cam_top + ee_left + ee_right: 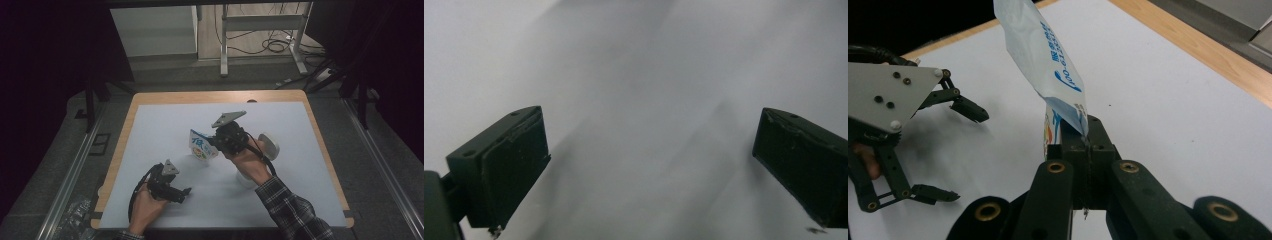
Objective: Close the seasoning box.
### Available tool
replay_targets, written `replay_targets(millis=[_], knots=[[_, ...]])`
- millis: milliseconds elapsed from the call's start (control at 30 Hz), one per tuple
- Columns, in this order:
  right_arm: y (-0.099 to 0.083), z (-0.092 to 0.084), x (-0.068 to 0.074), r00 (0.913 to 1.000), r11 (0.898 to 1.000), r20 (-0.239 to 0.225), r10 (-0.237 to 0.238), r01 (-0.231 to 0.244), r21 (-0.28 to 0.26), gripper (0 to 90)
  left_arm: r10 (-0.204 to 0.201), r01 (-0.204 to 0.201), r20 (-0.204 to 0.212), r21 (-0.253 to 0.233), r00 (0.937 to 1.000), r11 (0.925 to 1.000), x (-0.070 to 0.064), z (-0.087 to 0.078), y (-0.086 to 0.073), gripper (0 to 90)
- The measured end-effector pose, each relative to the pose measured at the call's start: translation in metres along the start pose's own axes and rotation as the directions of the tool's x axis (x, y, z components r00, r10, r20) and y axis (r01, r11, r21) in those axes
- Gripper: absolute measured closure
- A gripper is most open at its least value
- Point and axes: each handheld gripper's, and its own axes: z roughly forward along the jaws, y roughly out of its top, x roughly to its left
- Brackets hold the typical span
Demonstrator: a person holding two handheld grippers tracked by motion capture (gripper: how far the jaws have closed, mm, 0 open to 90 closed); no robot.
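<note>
A white pouch with blue print [201,145] hangs above the middle of the white sheet, and my right gripper [216,142] is shut on its edge. In the right gripper view the pouch [1040,50] rises from the closed jaws of my right gripper [1087,145], which pinch its lower corner. My left gripper [186,195] is low over the sheet at the front left, open. The left gripper view shows its jaws spread wide, with bare white sheet between them at my left gripper [649,165]. It also appears at the left of the right gripper view as my left gripper [968,156], apart from the pouch.
A white sheet [165,125] covers the wooden table [210,96]. A white rounded object [270,144] lies just right of the right hand, and another white piece [245,180] sits under that forearm. Crumpled plastic [75,210] lies off the table's front left corner.
</note>
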Motion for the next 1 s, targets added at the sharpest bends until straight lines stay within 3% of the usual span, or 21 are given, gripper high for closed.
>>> replay_targets(millis=[133, 267, 467, 700, 1000], knots=[[0.005, 0.012, -0.001, 1.0000, 0.999, 0.003, -0.004, 0.003, 0.034, 89.4, -0.013, 0.013, 0.010, 0.006, 0.9999, 0.9999, 0.002, 0.006, -0.005, 1.5], [0.009, 0.022, -0.003, 1.0000, 0.999, 0.002, 0.000, 0.000, 0.055, 89.3, -0.022, 0.022, 0.016, -0.023, 0.9996, 0.9995, 0.002, 0.007, -0.008, 0.2], [0.016, 0.029, -0.007, 0.9999, 0.998, 0.013, 0.008, -0.009, 0.063, 88.8, -0.028, 0.029, 0.012, -0.060, 0.9995, 0.9978, 0.001, 0.008, -0.013, 0.0], [0.017, 0.034, -0.011, 0.9997, 0.999, 0.012, 0.023, -0.023, 0.047, 87.2, -0.028, 0.028, 0.011, -0.062, 0.9996, 0.9977, 0.001, 0.008, -0.013, 0.0], [0.019, 0.039, -0.015, 0.9988, 0.999, 0.035, 0.034, -0.035, 0.041, 66.9, -0.027, 0.028, 0.009, -0.067, 0.9996, 0.9974, 0.001, 0.009, -0.013, 0.0]])
